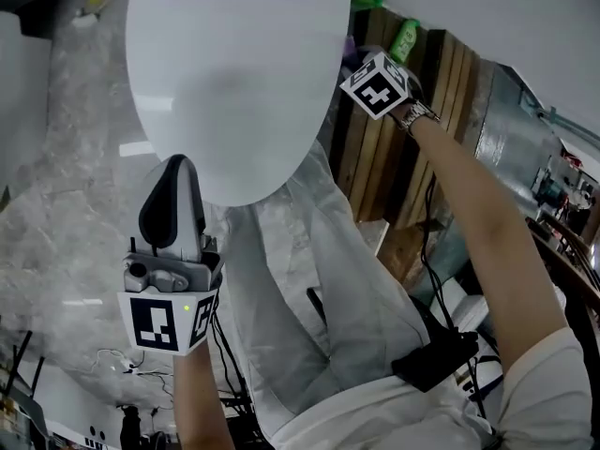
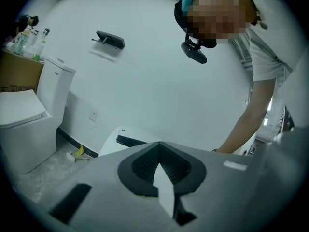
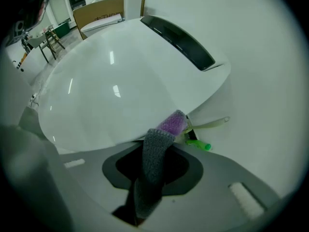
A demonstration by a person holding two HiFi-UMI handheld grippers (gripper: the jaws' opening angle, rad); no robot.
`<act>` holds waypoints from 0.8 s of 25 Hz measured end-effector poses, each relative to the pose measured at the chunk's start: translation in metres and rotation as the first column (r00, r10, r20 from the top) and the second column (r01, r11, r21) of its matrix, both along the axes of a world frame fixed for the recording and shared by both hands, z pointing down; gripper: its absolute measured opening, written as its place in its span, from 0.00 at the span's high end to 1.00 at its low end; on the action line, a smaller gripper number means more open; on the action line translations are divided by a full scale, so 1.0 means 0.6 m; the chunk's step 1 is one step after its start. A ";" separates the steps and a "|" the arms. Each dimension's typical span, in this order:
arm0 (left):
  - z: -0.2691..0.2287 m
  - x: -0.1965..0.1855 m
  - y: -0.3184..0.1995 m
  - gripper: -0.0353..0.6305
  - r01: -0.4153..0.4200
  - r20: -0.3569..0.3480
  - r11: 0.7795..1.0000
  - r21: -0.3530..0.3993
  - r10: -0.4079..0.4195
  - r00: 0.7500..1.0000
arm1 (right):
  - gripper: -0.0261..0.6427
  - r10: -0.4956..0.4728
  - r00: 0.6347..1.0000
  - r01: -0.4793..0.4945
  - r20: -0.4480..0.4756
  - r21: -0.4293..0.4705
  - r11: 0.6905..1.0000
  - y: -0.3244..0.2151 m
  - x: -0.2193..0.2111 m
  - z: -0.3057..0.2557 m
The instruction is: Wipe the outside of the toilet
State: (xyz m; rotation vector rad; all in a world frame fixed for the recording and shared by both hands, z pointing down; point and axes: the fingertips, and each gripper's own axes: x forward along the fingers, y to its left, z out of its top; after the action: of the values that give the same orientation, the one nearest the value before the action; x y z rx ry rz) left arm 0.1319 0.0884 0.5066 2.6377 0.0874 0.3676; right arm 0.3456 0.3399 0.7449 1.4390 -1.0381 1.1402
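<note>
One white toilet (image 1: 234, 92) fills the floor below the bent-over person. Right gripper (image 3: 154, 153) reaches round its side, jaws clamped on a grey-and-purple cloth (image 3: 155, 170) whose tip touches the shell, ready for wiping. Left gripper (image 1: 173, 181) (pinched together, empty) hangs near the front, likely just keeping clear.

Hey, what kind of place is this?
Probably a mock bathroom or a toilet showroom rather than a home. A white toilet stands on a marbled floor, a second toilet with a tank stands nearby, and there are chairs in an open room beyond.
</note>
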 end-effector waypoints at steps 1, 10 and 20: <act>-0.001 -0.002 0.003 0.94 -0.024 -0.005 1.000 -0.001 0.024 1.000 | 0.82 0.013 1.000 -0.013 0.005 -0.001 1.000 0.004 -0.019 0.001; -0.010 -0.040 0.047 0.94 -0.180 -0.024 0.984 0.004 0.180 0.983 | 0.82 0.095 0.992 -0.097 0.085 0.019 0.995 0.046 -0.209 0.020; -0.006 -0.046 0.073 0.94 -0.180 -0.038 0.983 0.015 0.181 0.983 | 0.82 0.165 0.970 -0.181 0.178 0.081 0.980 0.049 -0.361 0.044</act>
State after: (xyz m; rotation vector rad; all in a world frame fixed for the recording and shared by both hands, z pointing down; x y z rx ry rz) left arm 0.1046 0.1320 0.5029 2.6563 0.3405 0.3769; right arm 0.1293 0.3695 0.7713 1.5532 -1.1157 1.3756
